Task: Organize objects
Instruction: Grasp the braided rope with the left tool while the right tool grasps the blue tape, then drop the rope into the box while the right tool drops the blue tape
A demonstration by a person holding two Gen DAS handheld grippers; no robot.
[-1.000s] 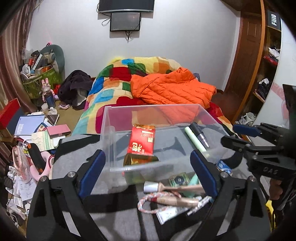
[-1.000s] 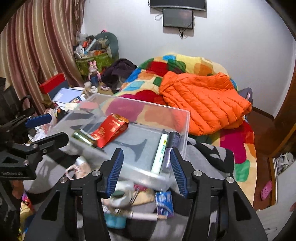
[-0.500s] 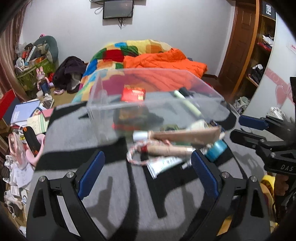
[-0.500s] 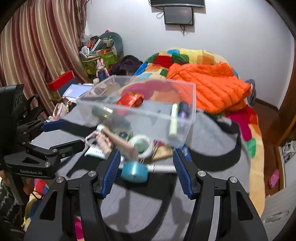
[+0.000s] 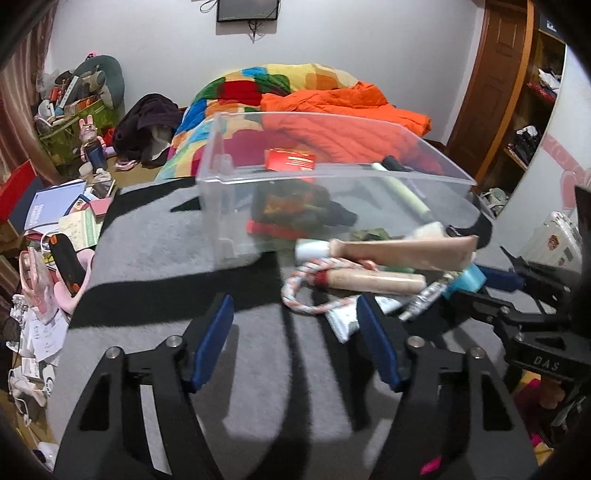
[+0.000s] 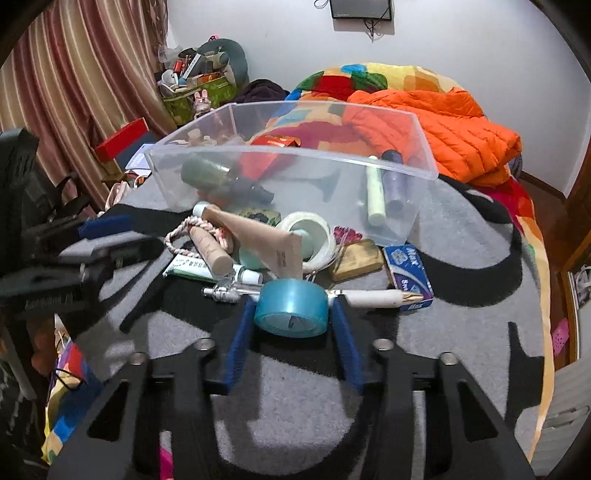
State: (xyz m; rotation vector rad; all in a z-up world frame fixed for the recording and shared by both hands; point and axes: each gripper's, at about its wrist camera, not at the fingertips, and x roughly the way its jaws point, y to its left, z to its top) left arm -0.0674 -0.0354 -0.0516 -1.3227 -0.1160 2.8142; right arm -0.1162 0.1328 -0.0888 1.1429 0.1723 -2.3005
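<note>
Both claws have pulled back from the bin (image 6: 295, 173) and dropped low. The right claw (image 6: 291, 314) now brackets the blue tape (image 6: 291, 312), pads touching its sides. The left claw (image 5: 295, 343) stands spread over the grey worktop (image 5: 166, 266), near the rope (image 5: 314, 291).

White walls (image 5: 369, 44), wall-mounted screen (image 5: 247, 9), striped curtains (image 6: 74, 74), wooden door (image 5: 495, 85), quilt-covered bed (image 6: 388, 79).
</note>
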